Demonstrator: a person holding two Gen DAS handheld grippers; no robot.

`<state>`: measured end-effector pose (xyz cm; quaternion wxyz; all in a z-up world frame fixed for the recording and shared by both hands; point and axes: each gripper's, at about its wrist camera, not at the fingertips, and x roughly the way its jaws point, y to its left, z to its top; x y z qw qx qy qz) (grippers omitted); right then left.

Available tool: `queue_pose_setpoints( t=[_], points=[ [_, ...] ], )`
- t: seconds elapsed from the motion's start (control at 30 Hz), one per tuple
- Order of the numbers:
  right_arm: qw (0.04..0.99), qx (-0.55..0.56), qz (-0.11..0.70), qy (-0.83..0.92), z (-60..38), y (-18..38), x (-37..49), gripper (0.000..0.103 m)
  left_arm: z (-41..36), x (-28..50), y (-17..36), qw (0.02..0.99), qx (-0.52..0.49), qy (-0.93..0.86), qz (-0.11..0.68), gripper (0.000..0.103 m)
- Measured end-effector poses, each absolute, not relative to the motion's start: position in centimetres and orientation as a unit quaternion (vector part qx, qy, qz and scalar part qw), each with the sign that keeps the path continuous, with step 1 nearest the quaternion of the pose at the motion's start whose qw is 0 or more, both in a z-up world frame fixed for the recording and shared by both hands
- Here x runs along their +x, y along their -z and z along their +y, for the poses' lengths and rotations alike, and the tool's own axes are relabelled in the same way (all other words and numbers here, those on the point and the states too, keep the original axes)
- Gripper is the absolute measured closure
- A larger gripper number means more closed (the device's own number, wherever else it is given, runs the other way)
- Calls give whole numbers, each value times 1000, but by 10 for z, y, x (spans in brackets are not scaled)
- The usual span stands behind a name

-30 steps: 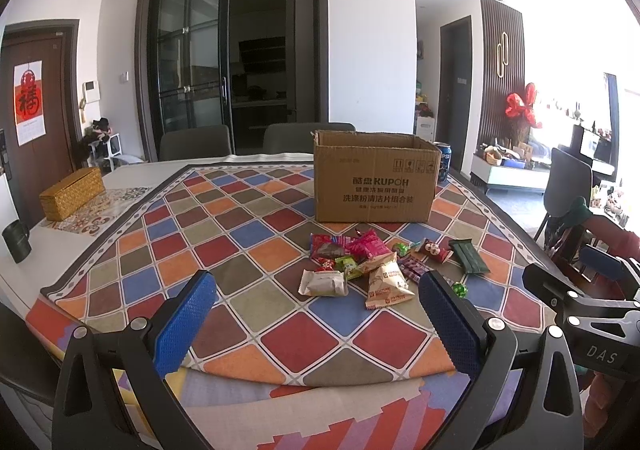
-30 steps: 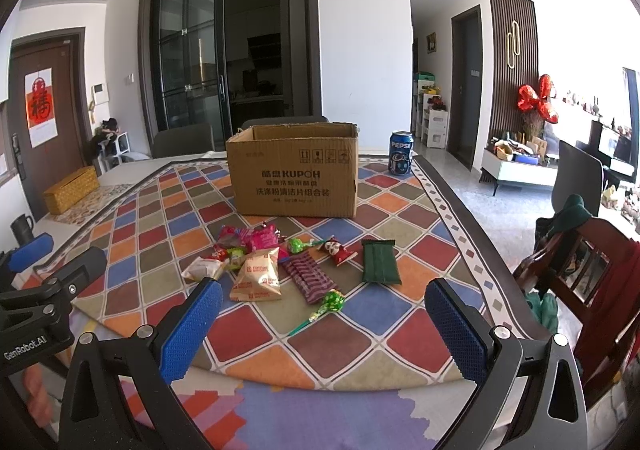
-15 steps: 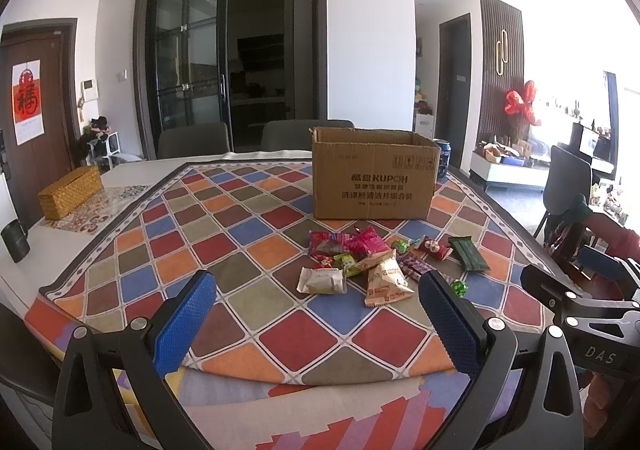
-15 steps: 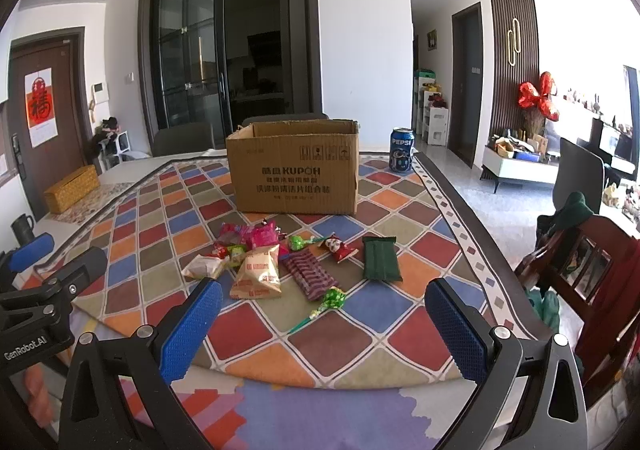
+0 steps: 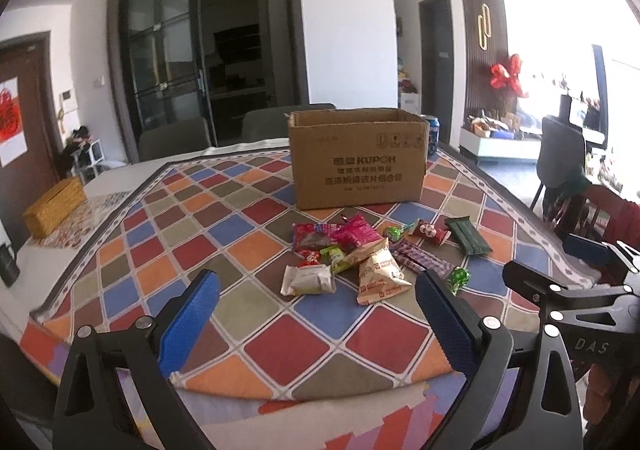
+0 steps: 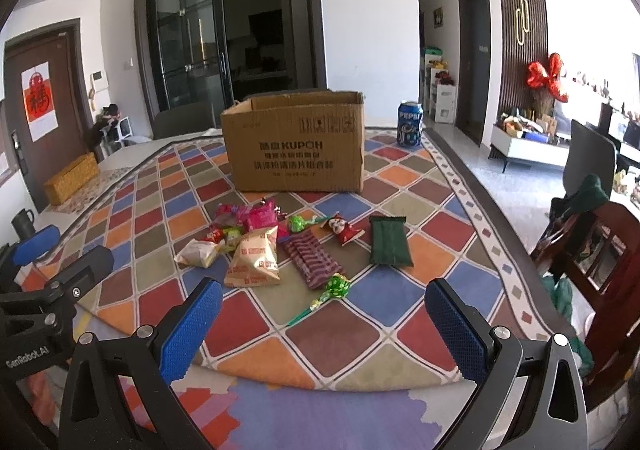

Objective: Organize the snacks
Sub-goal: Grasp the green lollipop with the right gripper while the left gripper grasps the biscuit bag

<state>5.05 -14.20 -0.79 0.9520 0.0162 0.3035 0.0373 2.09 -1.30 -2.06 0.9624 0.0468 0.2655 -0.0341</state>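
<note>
Broadly, a tablecloth of coloured diamond patches [image 6: 404,334] covers the table, with an open brown cardboard box [image 6: 298,144] standing toward its far side. Just before the box lies a loose heap of wrapped snacks [image 6: 276,246]. Nearest, the left gripper [image 5: 316,314], its jaws just closing slightly, and the right gripper [image 6: 324,326] both stand spread wide with nothing between their 2 blue pads.

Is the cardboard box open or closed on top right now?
Open. The cardboard box stands upright, its top rim exposed with no flaps across it; whether anything is inside cannot be told.
</note>
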Motion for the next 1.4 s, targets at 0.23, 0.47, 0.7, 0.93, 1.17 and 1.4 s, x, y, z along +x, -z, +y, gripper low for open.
queue_pose_setpoints(
  t=[0.23, 0.47, 0.7, 0.93, 1.17, 1.4],
  points=[
    [943, 26, 329, -42, -149, 23, 88, 10, -22, 62, 31, 954, 50, 67, 289, 18],
    [928, 53, 364, -57, -153, 47, 119, 26, -34, 105, 50, 941, 35, 96, 323, 31],
    [913, 74, 396, -56, -160, 69, 140, 37, -46, 137, 77, 920, 16, 124, 372, 42],
    [903, 78, 419, -62, -158, 83, 150, 52, -55, 155, 95, 904, 15, 136, 405, 56],
    [897, 83, 429, -67, -158, 92, 157, 61, -60, 169, 109, 892, 5, 138, 430, 59],
    [892, 82, 440, -65, -157, 99, 161, 69, -65, 177, 118, 888, 0, 135, 440, 62]
  ],
)
